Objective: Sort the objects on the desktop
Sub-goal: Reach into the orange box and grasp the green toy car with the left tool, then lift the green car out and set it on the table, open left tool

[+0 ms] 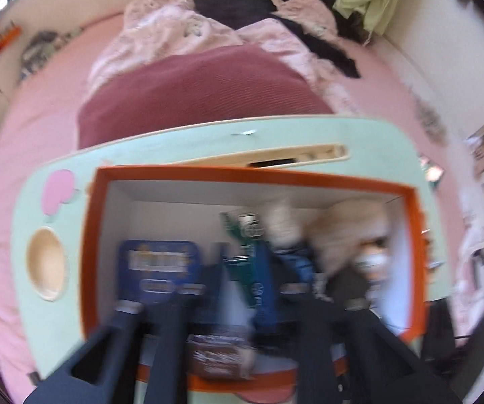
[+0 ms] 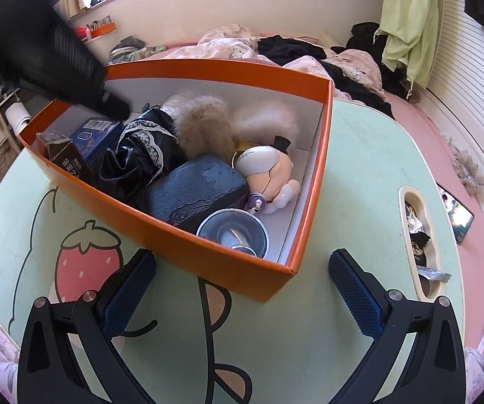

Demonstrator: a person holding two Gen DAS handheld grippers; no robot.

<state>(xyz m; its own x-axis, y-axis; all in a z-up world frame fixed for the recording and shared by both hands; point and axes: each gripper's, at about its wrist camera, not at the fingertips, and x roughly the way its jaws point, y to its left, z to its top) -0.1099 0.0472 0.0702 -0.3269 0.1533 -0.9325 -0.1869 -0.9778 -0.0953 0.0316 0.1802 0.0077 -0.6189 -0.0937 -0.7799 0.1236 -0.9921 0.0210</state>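
Right hand-held gripper wide open, empty, before orange box, corner toward camera.

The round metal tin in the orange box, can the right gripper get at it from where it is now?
Probably yes. The right gripper is wide open and empty just outside the orange box, and the round metal tin lies uncovered at the near corner. Only the box wall stands between them, so it must go over it.

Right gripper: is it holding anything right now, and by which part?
Nothing. The right gripper is wide open above the green table, near the orange box corner, its pads touching nothing.
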